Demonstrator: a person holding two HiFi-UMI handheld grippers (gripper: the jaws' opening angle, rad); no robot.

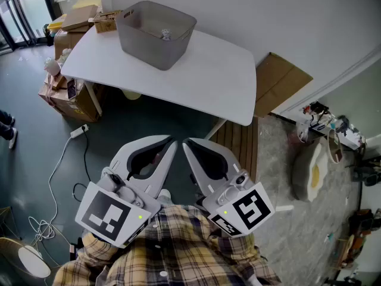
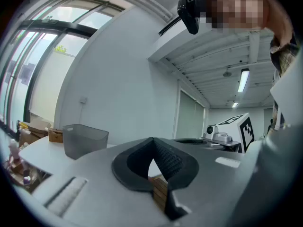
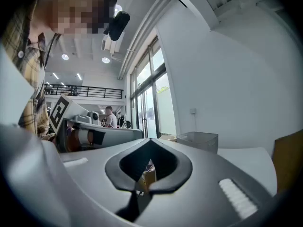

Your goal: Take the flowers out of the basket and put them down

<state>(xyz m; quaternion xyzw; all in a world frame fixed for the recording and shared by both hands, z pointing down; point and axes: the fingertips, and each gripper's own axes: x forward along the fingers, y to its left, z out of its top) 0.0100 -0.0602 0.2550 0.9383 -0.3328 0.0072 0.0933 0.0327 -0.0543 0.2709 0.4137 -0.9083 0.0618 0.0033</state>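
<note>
A grey see-through basket (image 1: 156, 33) stands on the far left part of the white table (image 1: 220, 82). Something small and pale (image 1: 166, 34) lies inside it; I cannot tell whether it is a flower. Both grippers are held close to the person's plaid shirt, well short of the table and apart from the basket. The left gripper (image 1: 172, 142) is shut with nothing in it, its tips meeting (image 2: 152, 139). The right gripper (image 1: 186, 142) is likewise shut and empty (image 3: 149, 140). The basket shows small in the left gripper view (image 2: 84, 140) and in the right gripper view (image 3: 198, 141).
Cardboard boxes (image 1: 74, 25) crowd the table's left end, and more (image 1: 68, 97) sit on the floor below. A flat cardboard sheet (image 1: 280, 82) leans at the right wall. A white cable (image 1: 59, 165) trails on the floor. Wooden slats (image 1: 241, 142) lie by the table's near right corner.
</note>
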